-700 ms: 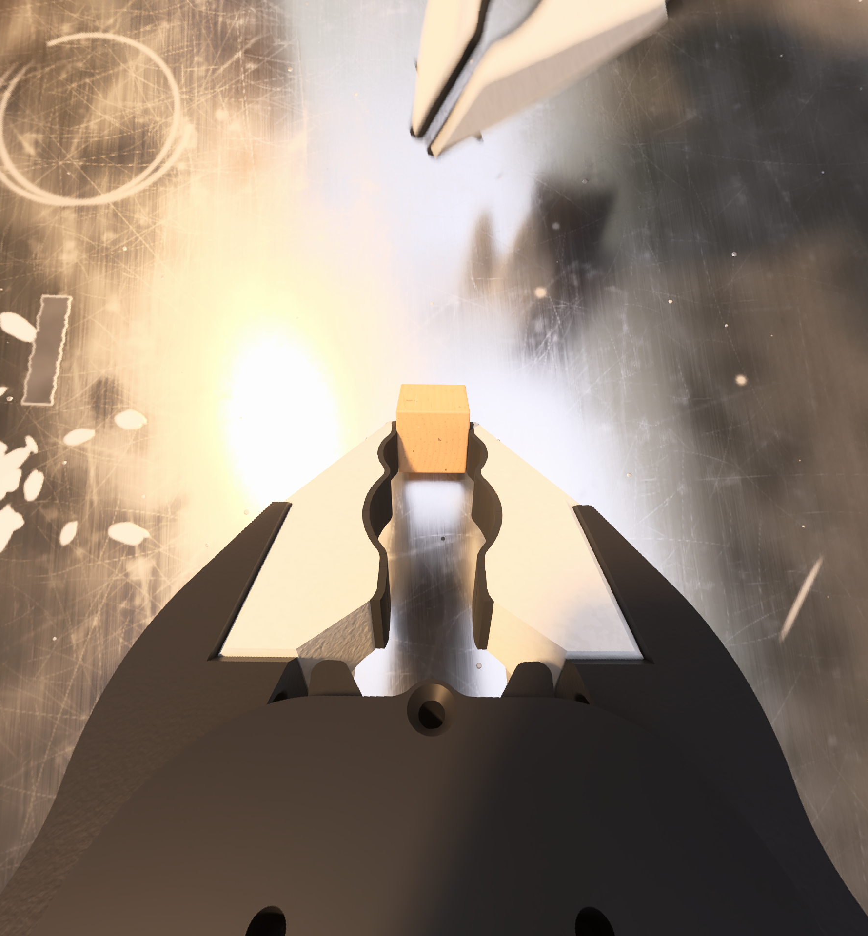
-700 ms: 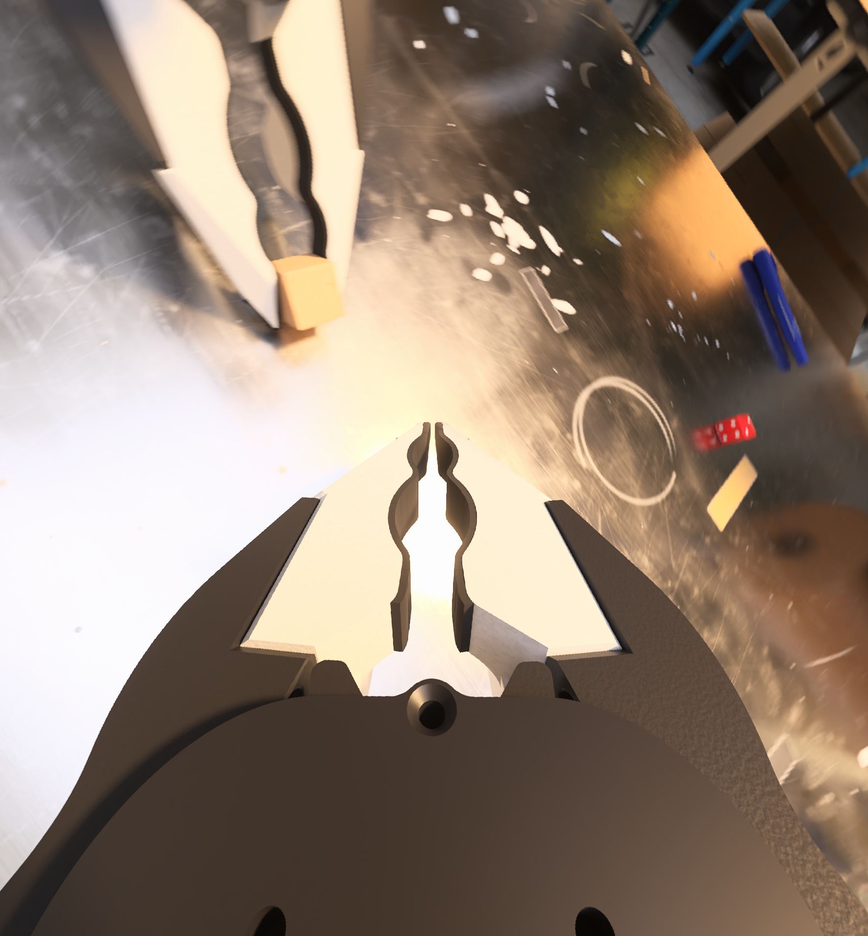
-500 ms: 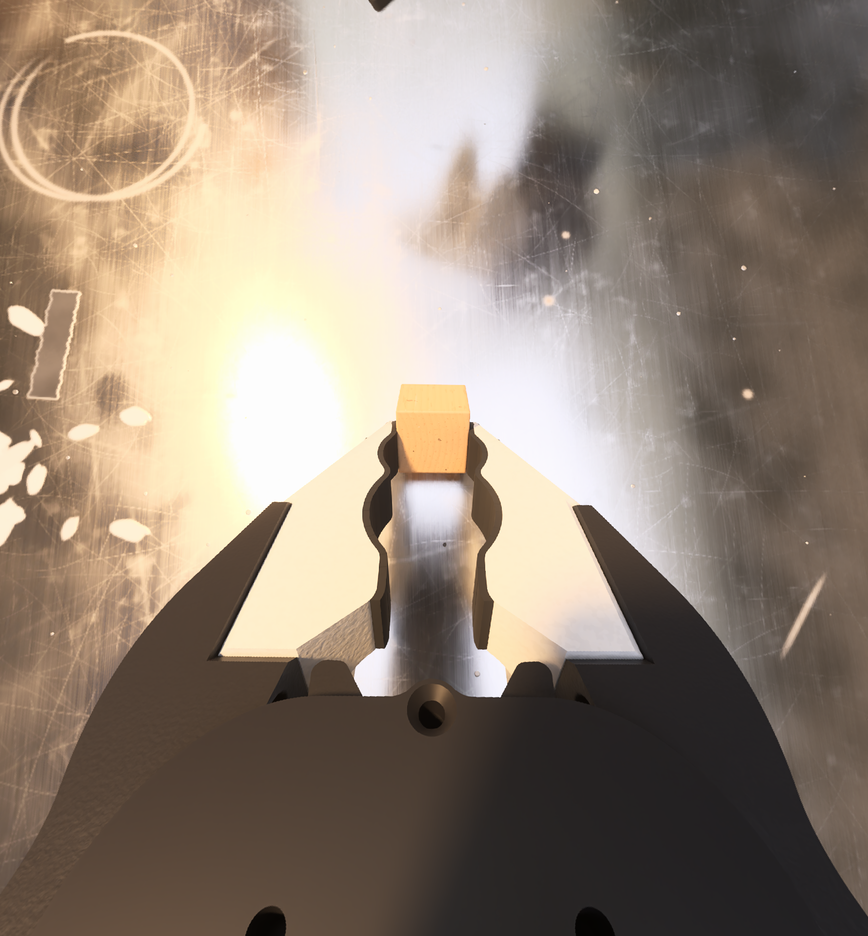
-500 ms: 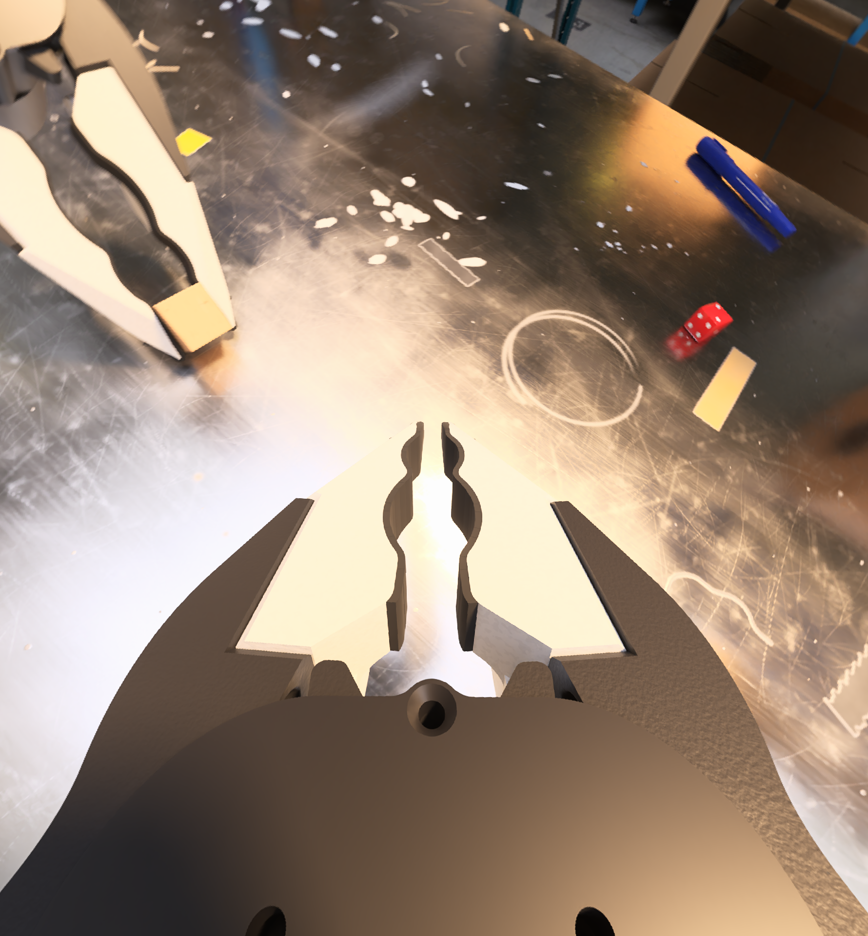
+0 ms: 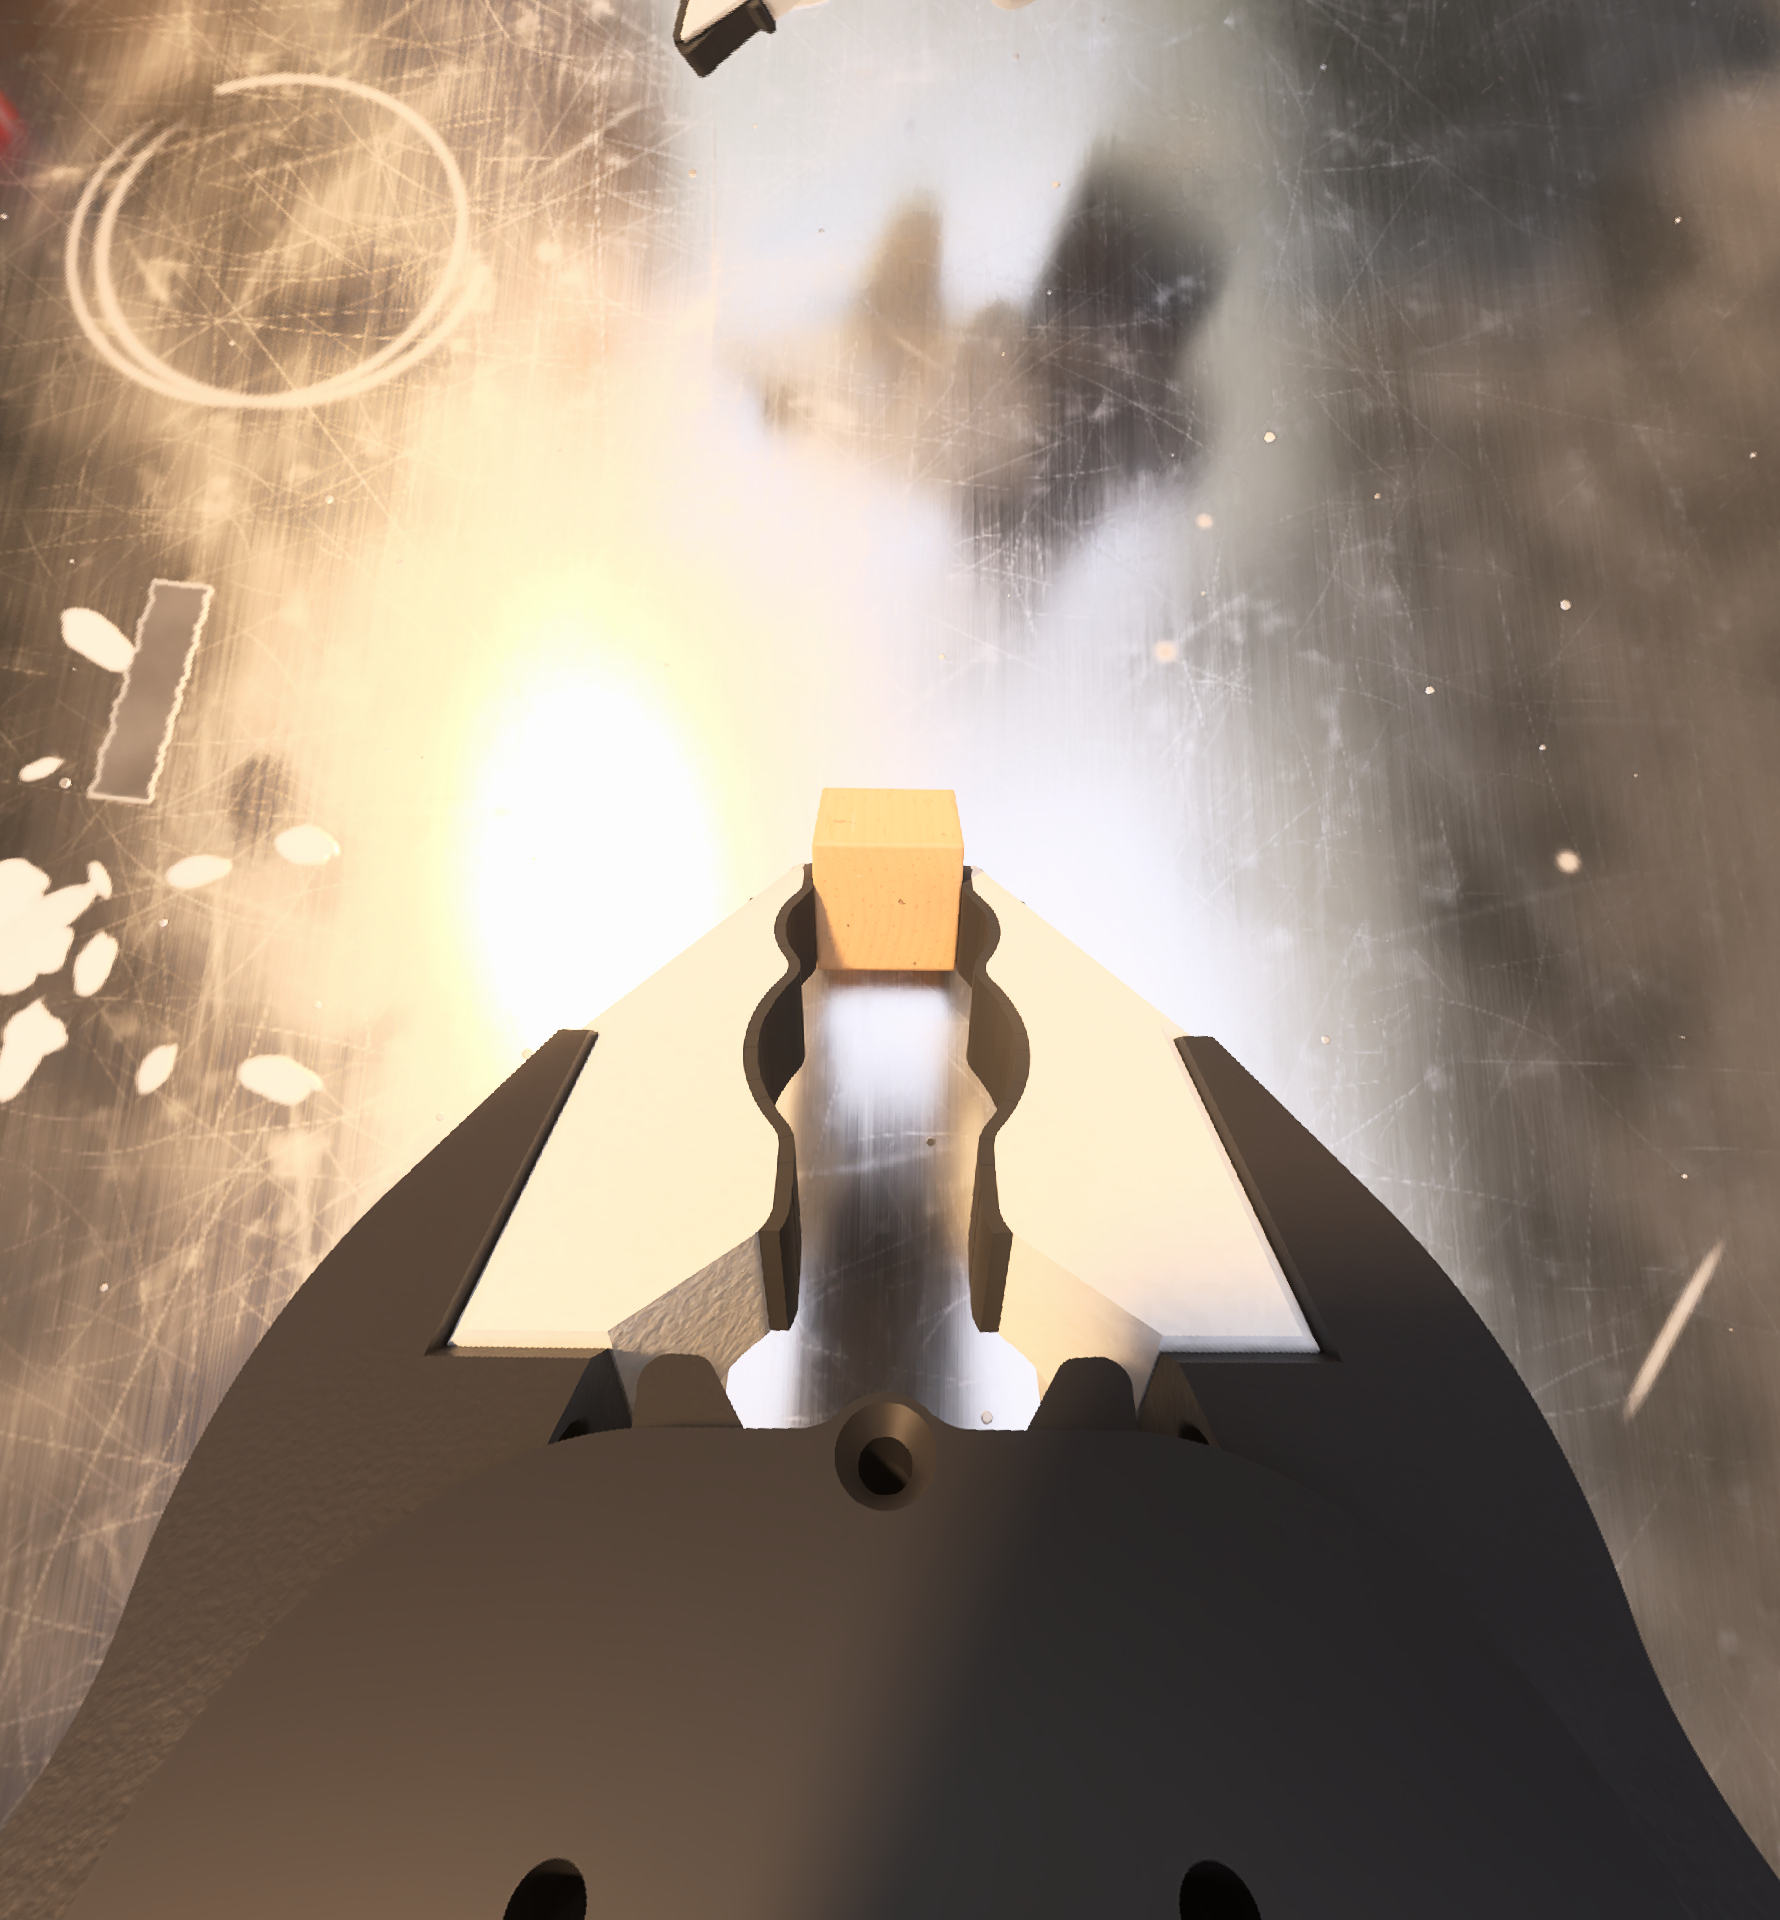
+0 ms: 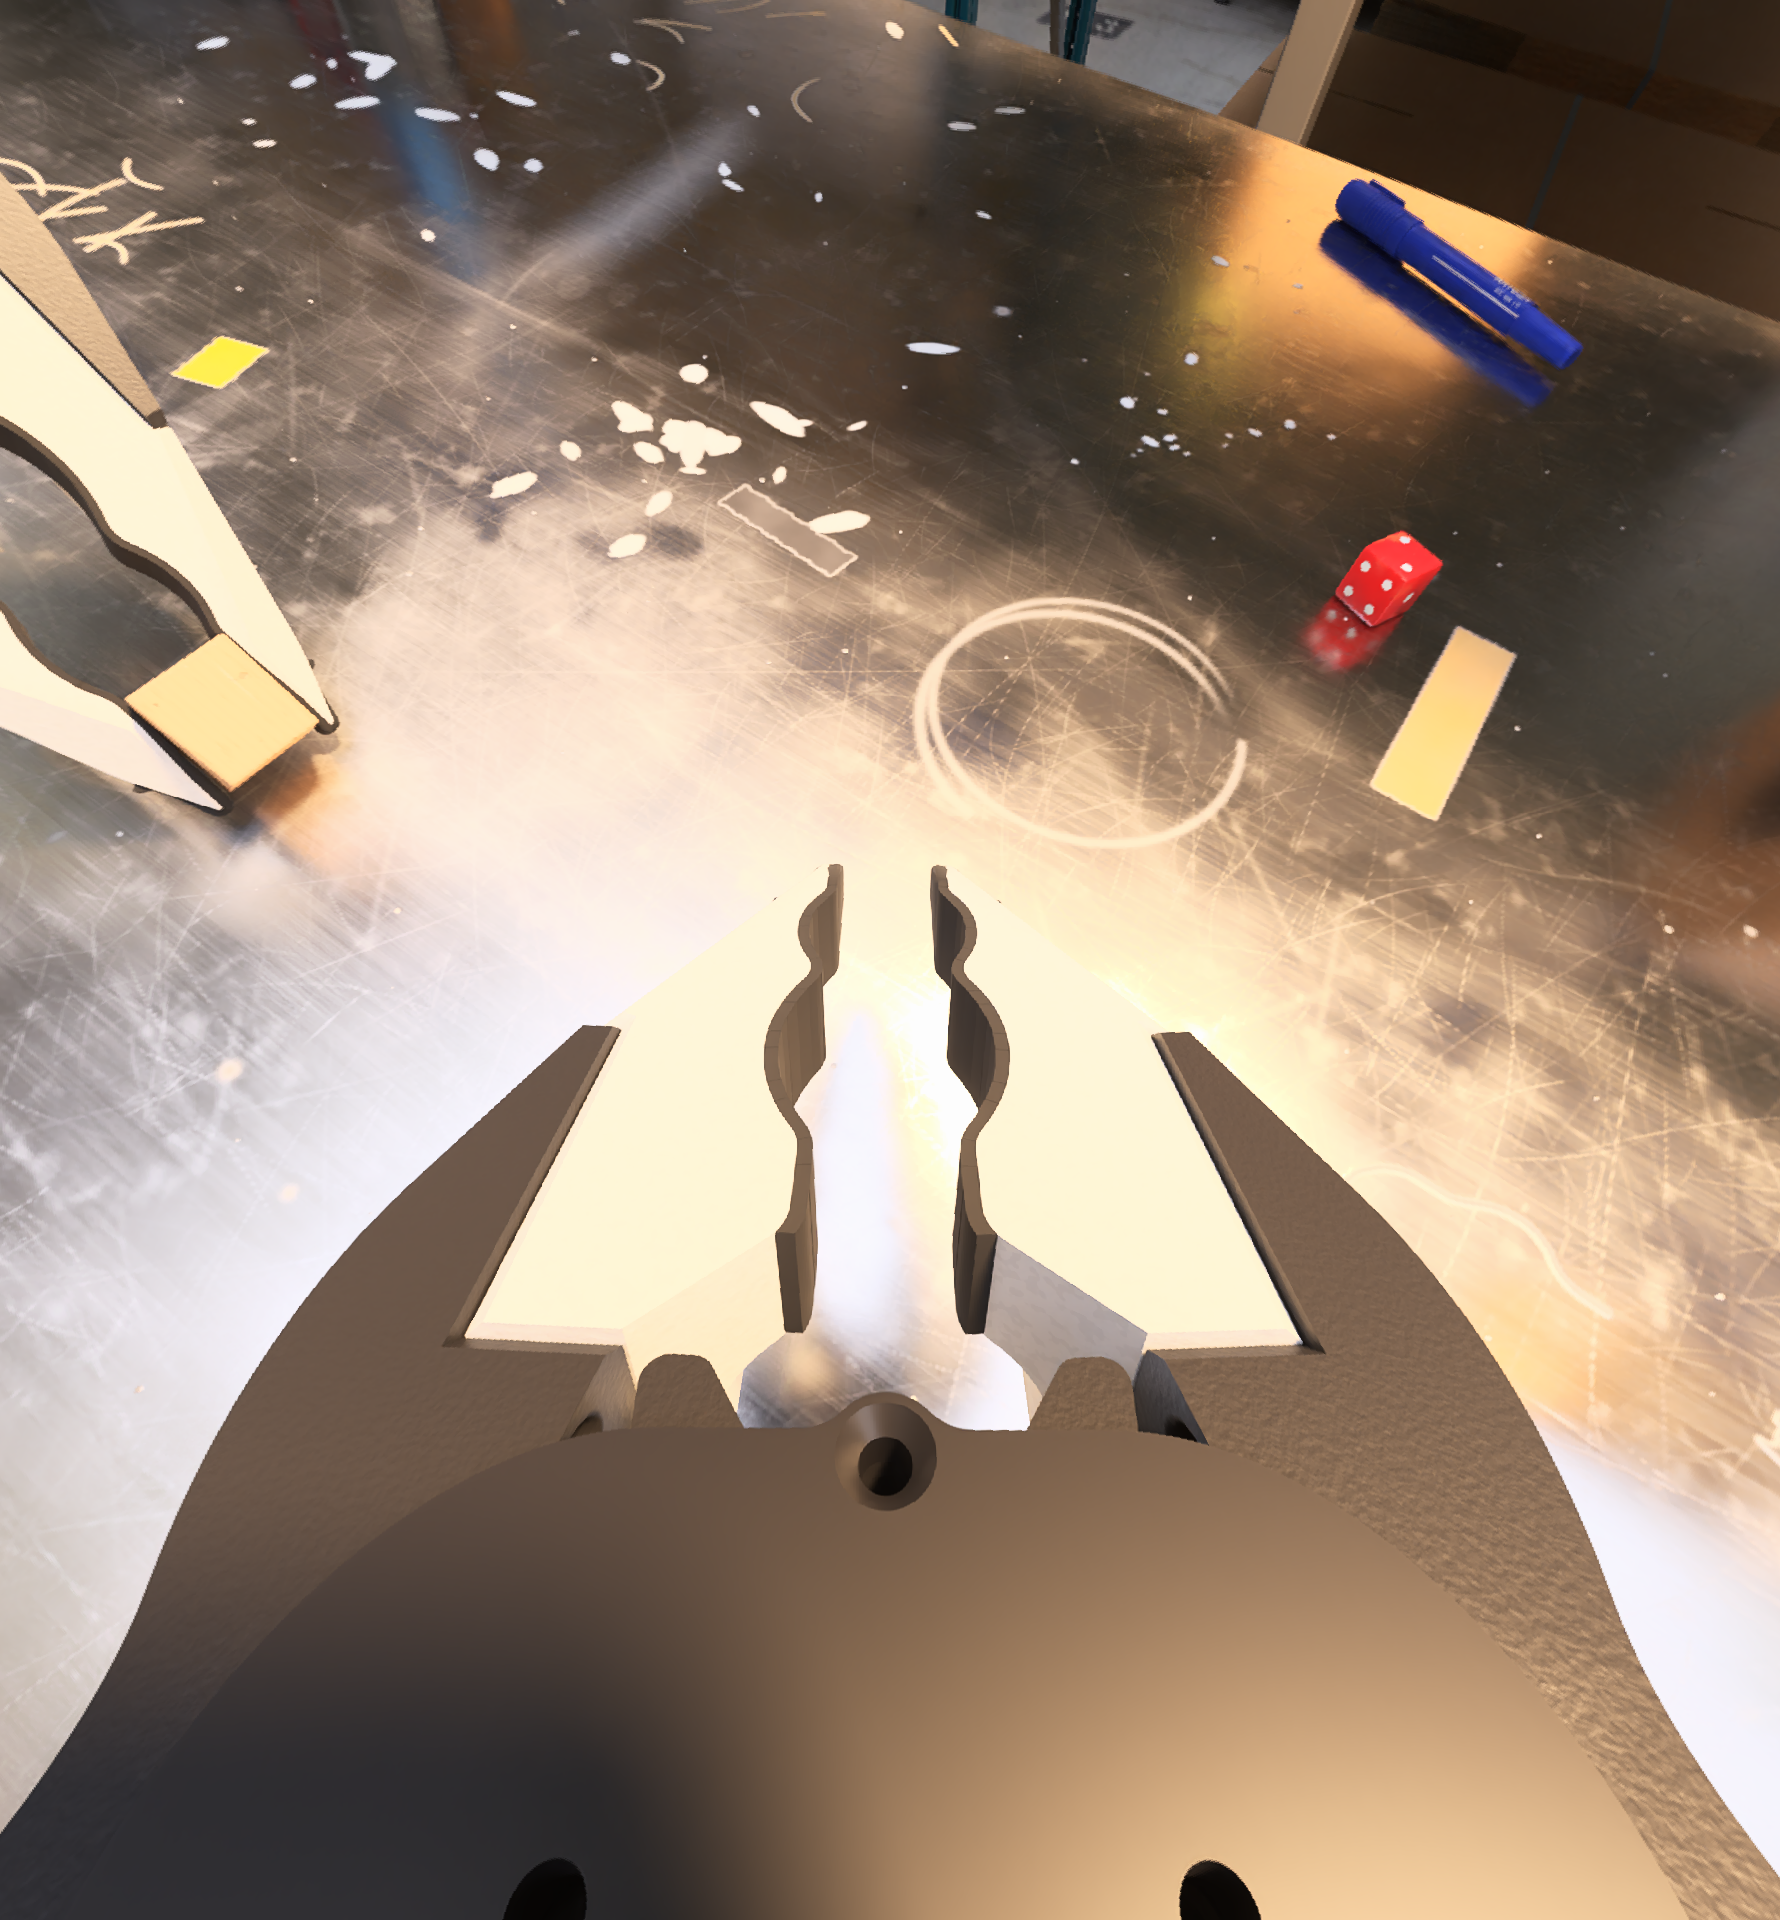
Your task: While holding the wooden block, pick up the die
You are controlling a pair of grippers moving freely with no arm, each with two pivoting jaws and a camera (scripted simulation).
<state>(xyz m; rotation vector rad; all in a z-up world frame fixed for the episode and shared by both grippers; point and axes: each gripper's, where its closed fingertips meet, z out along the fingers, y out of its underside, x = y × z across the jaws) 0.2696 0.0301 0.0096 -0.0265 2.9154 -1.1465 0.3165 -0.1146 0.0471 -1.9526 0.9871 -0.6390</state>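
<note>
Gripping the wooden block (image 5: 888, 894) between its two pale fingertips, the left tool (image 5: 888, 883) is clenched on it above the scratched metal counter (image 5: 1385, 727). The block is a small light-tan cube with smooth faces and crisp edges, lifted clear of the surface. The right tool (image 6: 884, 883) is released, its wavy-edged cream fingers parted with nothing between them, hovering over the counter's bright glare. The die (image 6: 1387, 578) is a red cube with white pips and rounded corners, resting on the counter toward its far right corner, well apart from both tools, its red reflection showing in the metal beside it. A blue marker (image 6: 1457, 272) lies nearer that far edge, and a tan rectangular patch (image 6: 1445, 721) sits just beside the die. White paint flecks (image 6: 694, 442) and a chalky ring (image 6: 1078, 722) mark the worn surface.
</note>
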